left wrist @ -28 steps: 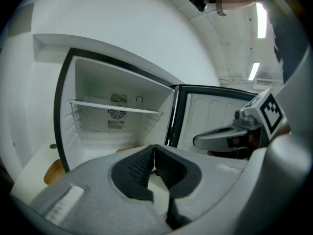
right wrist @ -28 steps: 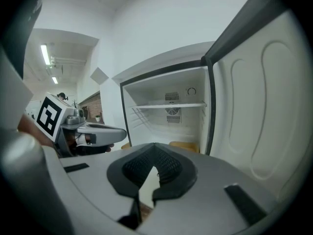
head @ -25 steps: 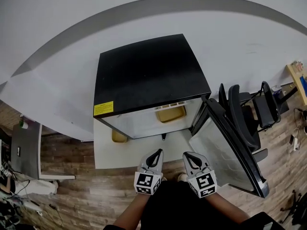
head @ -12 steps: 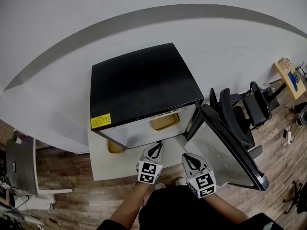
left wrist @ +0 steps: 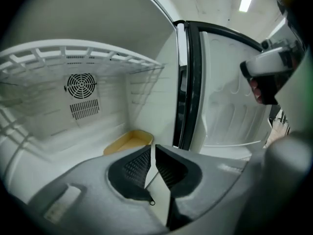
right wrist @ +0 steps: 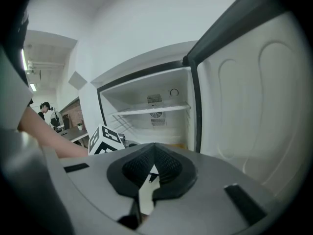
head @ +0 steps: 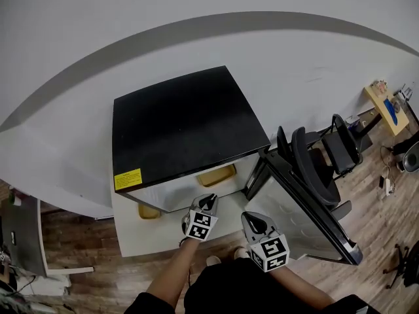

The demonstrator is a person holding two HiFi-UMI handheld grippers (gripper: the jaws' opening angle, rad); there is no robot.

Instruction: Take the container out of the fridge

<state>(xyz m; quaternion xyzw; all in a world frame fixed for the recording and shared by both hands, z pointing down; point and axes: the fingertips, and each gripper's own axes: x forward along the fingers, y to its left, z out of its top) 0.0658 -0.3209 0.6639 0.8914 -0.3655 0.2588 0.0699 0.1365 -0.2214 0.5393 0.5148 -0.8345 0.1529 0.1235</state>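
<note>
The left gripper (head: 208, 203) and right gripper (head: 247, 217) both have their jaws pressed together, empty. The yellow container (head: 216, 174) lies on the open fridge (head: 183, 120) floor, at twelve o'clock from the left gripper.

No readable text anywhere. Yellow sticker (head: 127, 178) at the front left corner of the fridge (head: 183, 123) top has dark print, too small to read. Marker cube (head: 200, 225) on the left gripper (head: 208, 201), just in front of the fridge, shows black-and-white square patterns, no letters or digits. Same for the second marker cube (head: 269, 252) on the right gripper (head: 247, 216), a bit further from the fridge. No brand or number legible inside the fridge.
</note>
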